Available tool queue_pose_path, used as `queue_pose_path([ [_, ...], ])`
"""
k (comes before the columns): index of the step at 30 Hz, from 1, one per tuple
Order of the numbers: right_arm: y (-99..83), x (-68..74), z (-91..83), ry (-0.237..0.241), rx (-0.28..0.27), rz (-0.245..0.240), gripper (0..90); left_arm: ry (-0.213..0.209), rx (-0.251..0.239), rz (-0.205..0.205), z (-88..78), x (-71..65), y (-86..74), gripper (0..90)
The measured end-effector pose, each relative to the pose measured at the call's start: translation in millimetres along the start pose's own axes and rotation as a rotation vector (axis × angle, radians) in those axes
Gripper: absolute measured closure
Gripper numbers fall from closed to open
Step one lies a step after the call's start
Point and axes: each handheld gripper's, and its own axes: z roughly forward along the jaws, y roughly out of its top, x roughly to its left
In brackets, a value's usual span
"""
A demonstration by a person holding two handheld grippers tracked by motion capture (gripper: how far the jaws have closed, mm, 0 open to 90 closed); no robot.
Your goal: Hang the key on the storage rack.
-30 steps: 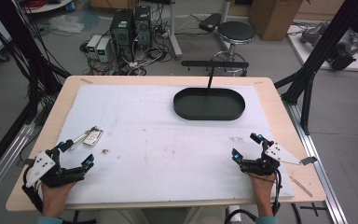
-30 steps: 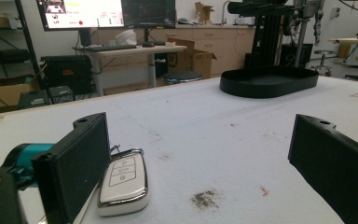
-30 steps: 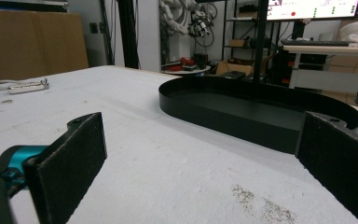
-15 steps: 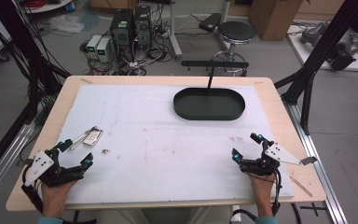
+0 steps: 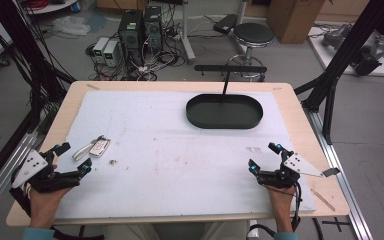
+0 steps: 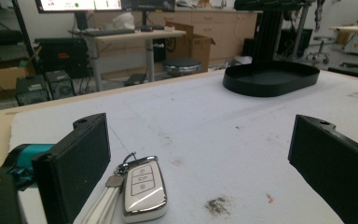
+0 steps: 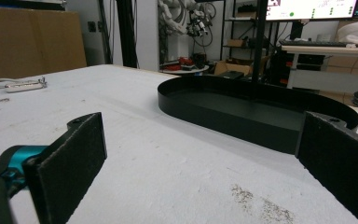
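A white car key fob [image 5: 99, 146] [image 6: 143, 187] with a pale strap [image 5: 82, 150] lies on the white mat near the left edge. My left gripper [image 5: 72, 157] [image 6: 200, 168] rests open just in front of it, the fob close to its left jaw and not between pads. A black oval tray [image 5: 224, 111] [image 7: 256, 109] [image 6: 270, 78] sits empty at the far middle-right. Near the front right of the mat my right gripper [image 5: 264, 157] [image 7: 205, 163] stands open with nothing between its jaws, pointing toward the tray.
A black T-shaped stand [image 5: 228, 71] rises behind the tray. A small dark smudge [image 5: 113, 162] marks the mat near the fob. The wooden table edge [image 5: 170, 86] frames the mat; black frame legs [image 5: 330, 90] stand at the right.
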Motion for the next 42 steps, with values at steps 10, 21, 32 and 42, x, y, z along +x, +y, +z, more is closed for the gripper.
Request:
queue_pose_path([
  [10,0.0,1.0,-0.3,0.003,0.007,0.009,1.1,-0.023,0.209,-0.003,10.5,23.3,28.8,6.5],
  [21,0.0,0.1,0.1,0.001,0.0,0.001,1.1,-0.026,0.445,0.043,23.9,45.0,46.7,10.6],
  [32,0.0,0.6,-0.2,0.003,0.005,0.003,1.1,0.022,0.654,0.055,40.8,58.1,36.7,15.6],
  [42,0.0,0.6,-0.2,0.002,0.005,0.002,1.1,0.029,0.787,0.039,52.1,67.0,26.3,20.2],
])
